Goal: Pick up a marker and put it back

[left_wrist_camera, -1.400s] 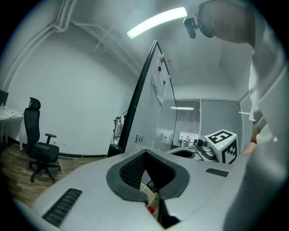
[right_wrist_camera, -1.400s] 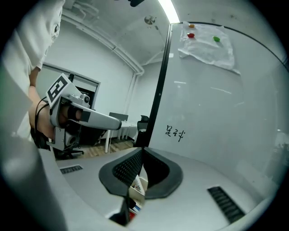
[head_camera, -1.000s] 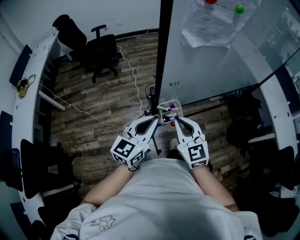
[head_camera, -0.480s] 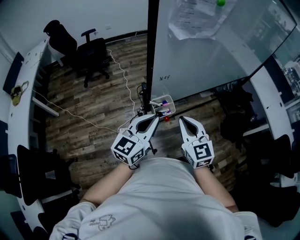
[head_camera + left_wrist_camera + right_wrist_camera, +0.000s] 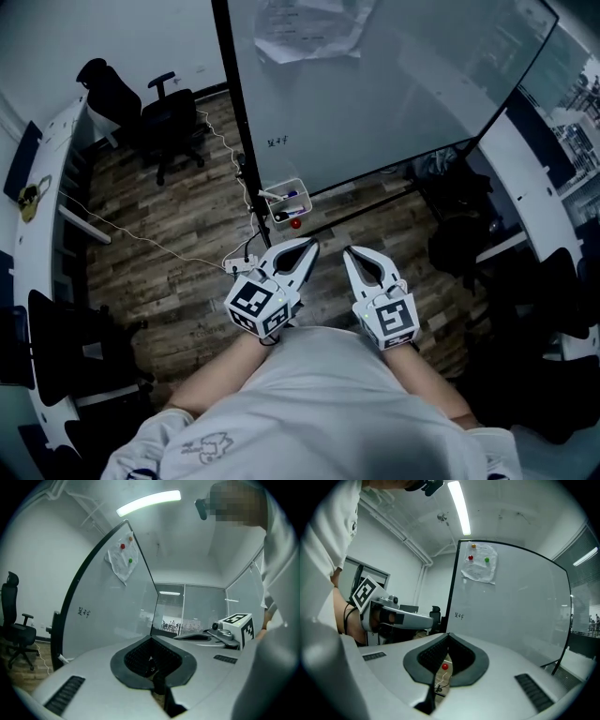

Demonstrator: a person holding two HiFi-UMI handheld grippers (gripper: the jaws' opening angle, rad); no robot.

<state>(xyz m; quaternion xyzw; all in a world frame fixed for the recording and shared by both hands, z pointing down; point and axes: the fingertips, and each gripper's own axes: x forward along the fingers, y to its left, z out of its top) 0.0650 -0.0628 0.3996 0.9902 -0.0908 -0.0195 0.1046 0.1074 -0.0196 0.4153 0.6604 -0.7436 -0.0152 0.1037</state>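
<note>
A small white tray point(image 5: 285, 201) hangs at the lower left corner of the whiteboard point(image 5: 375, 103) and holds a few markers point(image 5: 290, 196), one with a blue cap. A red round thing point(image 5: 295, 223) sits just under the tray and shows through the right jaws' gap point(image 5: 445, 666). My left gripper point(image 5: 308, 245) is shut and empty, a short way below the tray. My right gripper point(image 5: 349, 251) is also shut and empty, further to the tray's lower right. In the gripper views the left gripper point(image 5: 151, 639) and right gripper point(image 5: 448, 635) point up along the whiteboard point(image 5: 511, 606).
Papers point(image 5: 305, 28) are pinned high on the board with magnets. A black office chair point(image 5: 167, 117) stands on the wooden floor at the left, and a white cable point(image 5: 159, 244) runs across it. Curved white desks lie at the left point(image 5: 47, 187) and right point(image 5: 525, 187).
Both grippers have drawn back from the tray. The right gripper's tips were at the tray a second ago and now stand clear of it. The tray sits further off, up and left.
</note>
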